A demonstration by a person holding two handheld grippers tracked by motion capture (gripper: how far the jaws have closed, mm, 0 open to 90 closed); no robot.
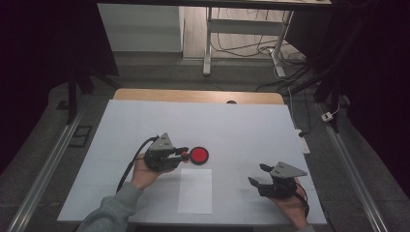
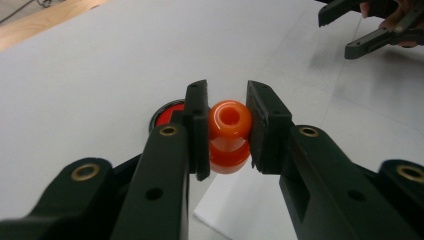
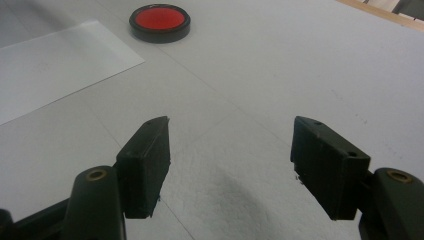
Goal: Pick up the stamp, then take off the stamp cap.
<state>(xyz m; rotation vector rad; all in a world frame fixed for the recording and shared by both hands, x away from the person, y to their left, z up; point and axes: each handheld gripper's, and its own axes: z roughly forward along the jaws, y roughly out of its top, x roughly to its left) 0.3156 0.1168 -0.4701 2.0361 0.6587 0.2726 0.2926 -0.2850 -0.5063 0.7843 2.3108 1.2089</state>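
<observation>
Orange stamp clamped in the left gripper (image 2: 227, 131), poised at the red ink pad.

Nearest, its jaws pinch the orange stamp (image 2: 229, 136) at the waist, long axis running along them, hollow end facing back; keep it level, press squarely down. Just beyond lies the red ink pad (image 2: 167, 113). Well apart, the right gripper (image 3: 230, 160) gapes, holding nothing.

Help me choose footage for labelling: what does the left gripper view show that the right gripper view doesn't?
Left gripper view alone: an orange knob-shaped piece clamped between the left hand-held gripper, and the right hand-held gripper farther off with jaws apart. Right gripper view alone: that right hand-held gripper's own jaws from behind, spread wide with nothing between them. Both share the red disc in its black rim, the white paper sheet and the white table.
</observation>
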